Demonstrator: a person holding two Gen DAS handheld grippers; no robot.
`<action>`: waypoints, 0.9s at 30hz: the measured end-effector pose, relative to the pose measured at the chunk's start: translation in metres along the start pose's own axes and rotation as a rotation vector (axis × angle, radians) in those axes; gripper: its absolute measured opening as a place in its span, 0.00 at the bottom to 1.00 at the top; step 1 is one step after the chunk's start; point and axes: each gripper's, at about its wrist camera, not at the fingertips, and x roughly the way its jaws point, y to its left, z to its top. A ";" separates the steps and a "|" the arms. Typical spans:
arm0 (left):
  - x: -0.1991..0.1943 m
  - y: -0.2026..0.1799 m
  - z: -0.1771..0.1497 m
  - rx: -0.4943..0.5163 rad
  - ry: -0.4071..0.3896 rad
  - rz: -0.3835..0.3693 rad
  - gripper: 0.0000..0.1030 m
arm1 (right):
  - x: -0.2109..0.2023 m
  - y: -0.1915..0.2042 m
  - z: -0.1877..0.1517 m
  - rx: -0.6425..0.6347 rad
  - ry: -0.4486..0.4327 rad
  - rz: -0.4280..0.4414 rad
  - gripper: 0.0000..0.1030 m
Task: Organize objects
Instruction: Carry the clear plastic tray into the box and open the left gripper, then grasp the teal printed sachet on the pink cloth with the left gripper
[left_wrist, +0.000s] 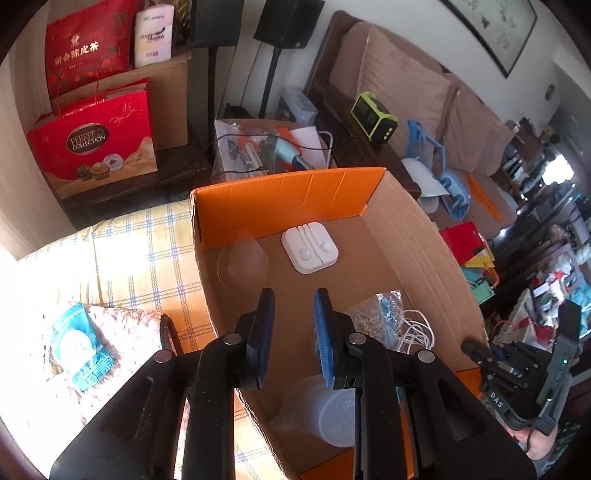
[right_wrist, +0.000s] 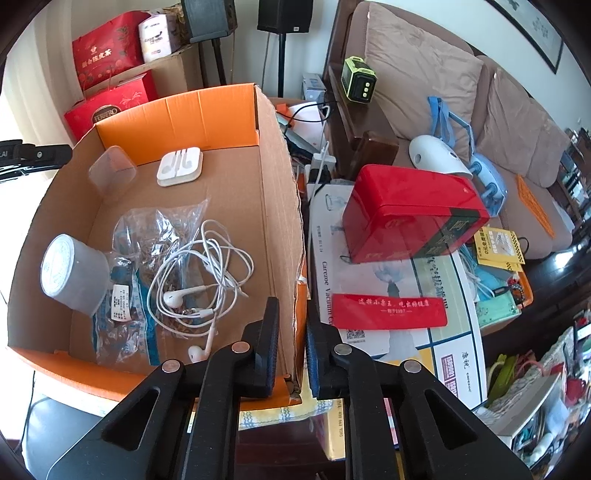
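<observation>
An open cardboard box (left_wrist: 417, 240) with orange flaps holds a white earphone case (left_wrist: 309, 246), a clear plastic lid (left_wrist: 243, 260), a plastic bag of small parts (left_wrist: 373, 314), tangled white earphones (left_wrist: 413, 332) and a translucent cup (left_wrist: 325, 406). The box (right_wrist: 280, 206) also shows in the right wrist view, with the case (right_wrist: 180, 166), earphones (right_wrist: 199, 280), bag (right_wrist: 147, 258) and cup (right_wrist: 70, 269). My left gripper (left_wrist: 294, 306) is open and empty above the box's near part. My right gripper (right_wrist: 291, 321) is open and empty, straddling the box's right wall.
A red tin (right_wrist: 413, 218) lies on a white Carezoe box (right_wrist: 388, 332) right of the cardboard box. A checked cushion (left_wrist: 140, 251) and a blue packet (left_wrist: 81, 347) lie to the left. Red gift bags (left_wrist: 96, 140), a sofa (right_wrist: 443, 85) and clutter stand behind.
</observation>
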 end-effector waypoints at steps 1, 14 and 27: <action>-0.004 0.001 0.001 0.000 -0.005 -0.003 0.23 | 0.000 0.000 0.000 0.002 0.000 -0.001 0.11; -0.049 0.028 -0.014 -0.004 -0.069 0.034 0.44 | -0.004 0.001 0.001 -0.002 -0.010 -0.005 0.10; -0.072 0.115 -0.041 -0.095 -0.069 0.187 0.52 | -0.006 0.003 0.001 -0.002 -0.014 -0.006 0.10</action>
